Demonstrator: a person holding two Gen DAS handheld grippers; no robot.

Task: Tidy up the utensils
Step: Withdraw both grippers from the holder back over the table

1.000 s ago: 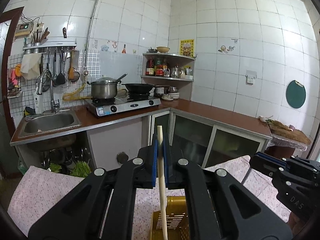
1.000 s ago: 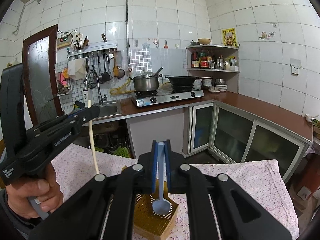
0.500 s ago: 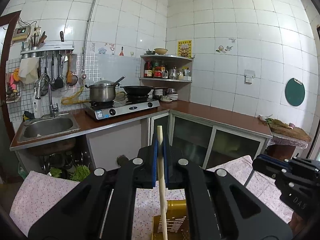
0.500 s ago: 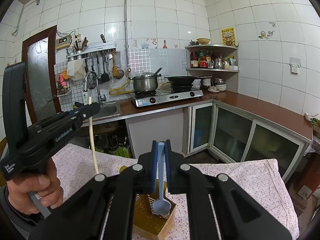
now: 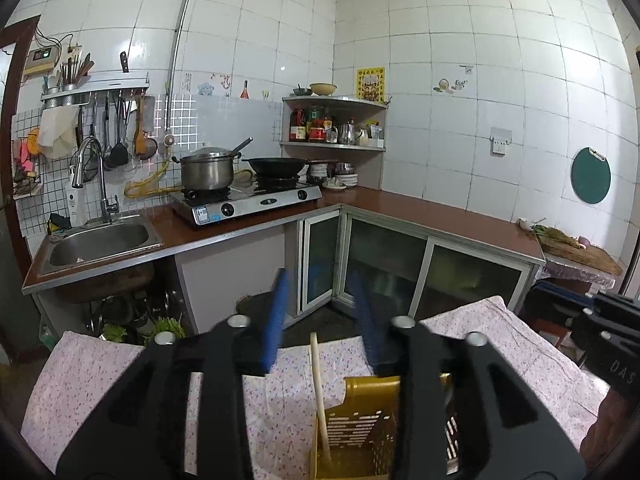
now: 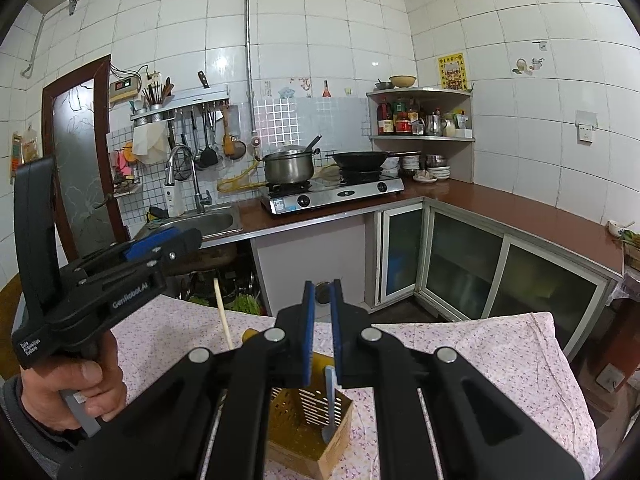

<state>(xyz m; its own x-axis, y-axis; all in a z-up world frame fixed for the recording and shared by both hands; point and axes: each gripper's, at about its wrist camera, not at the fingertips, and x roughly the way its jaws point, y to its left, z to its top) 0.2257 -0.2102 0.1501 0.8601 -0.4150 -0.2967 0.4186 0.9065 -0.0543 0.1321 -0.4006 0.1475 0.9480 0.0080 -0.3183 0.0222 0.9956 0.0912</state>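
Left gripper [image 5: 320,312]: matte black plastic linkage arms, silver round screw heads, blue pads [image 5: 276,320] lining both fingers; its side, seen from the right wrist camera, bore white lettering "GenRobot.AI". Right gripper [image 6: 321,312] was of identical build. The left hand [image 6: 76,392] showed bare skin and a dark sleeve.

A home kitchen, white-tiled. A gas stove [image 5: 256,202] carries a steel pot [image 5: 207,172] and wok [image 5: 277,165]. Beside it sits a sink [image 5: 100,240], with ladles hanging above.

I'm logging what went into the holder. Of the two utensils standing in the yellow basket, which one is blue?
The spoon below the right tool is blue. The other, a chopstick below the left tool, is pale wood.
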